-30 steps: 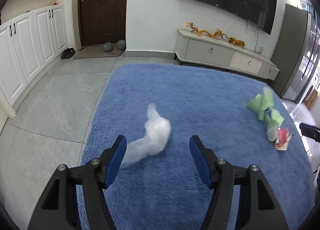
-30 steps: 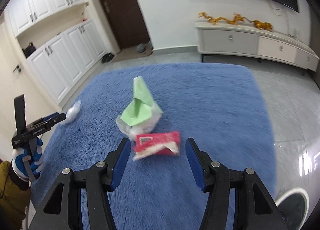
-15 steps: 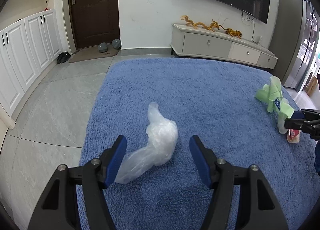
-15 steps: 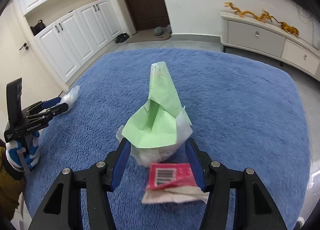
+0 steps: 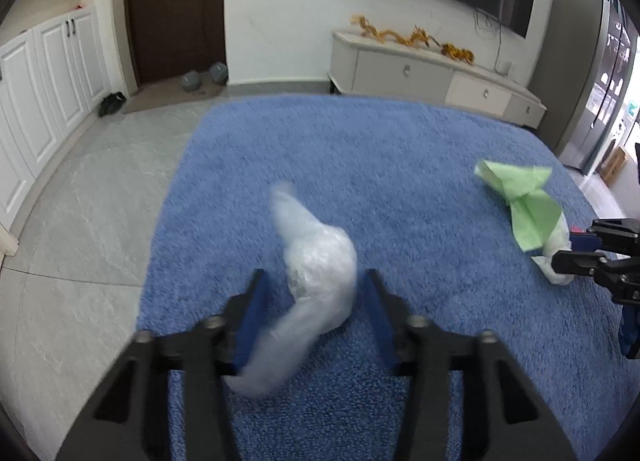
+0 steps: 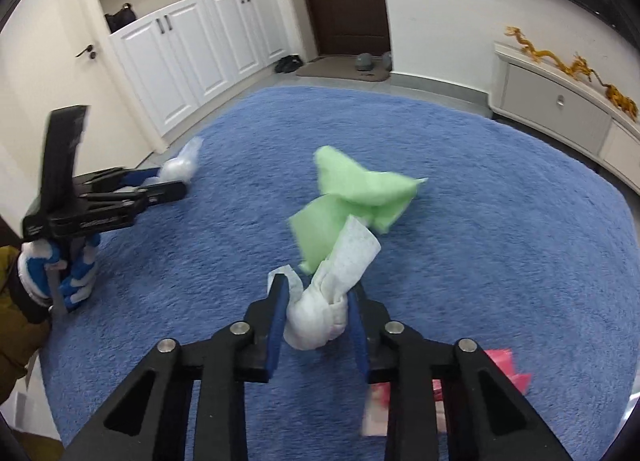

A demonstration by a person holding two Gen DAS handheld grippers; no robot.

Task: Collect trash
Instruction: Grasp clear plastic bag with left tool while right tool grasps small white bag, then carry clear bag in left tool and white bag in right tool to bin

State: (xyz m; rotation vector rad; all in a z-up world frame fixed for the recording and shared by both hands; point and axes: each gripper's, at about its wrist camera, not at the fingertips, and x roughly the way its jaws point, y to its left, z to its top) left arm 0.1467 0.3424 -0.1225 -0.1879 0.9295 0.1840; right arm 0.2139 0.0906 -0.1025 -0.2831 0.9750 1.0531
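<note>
Trash: tissue wad clamped in right claw, ready for lifting off rug. Plastic bag straddled by left claw, parted, not yet gripping.

A shaggy blue carpet is spread over a floor of pale grey tiles, which is seen bare to the left of the left gripper. A crumpled clear plastic bag is found between that gripper's blue pads, while well to its right a bundle of green paper and white tissue is seen, the tissue being flanked by the pads of the right gripper. A red and white wrapper is laid on the carpet just beside and below the right gripper, partly hidden by its frame.
</note>
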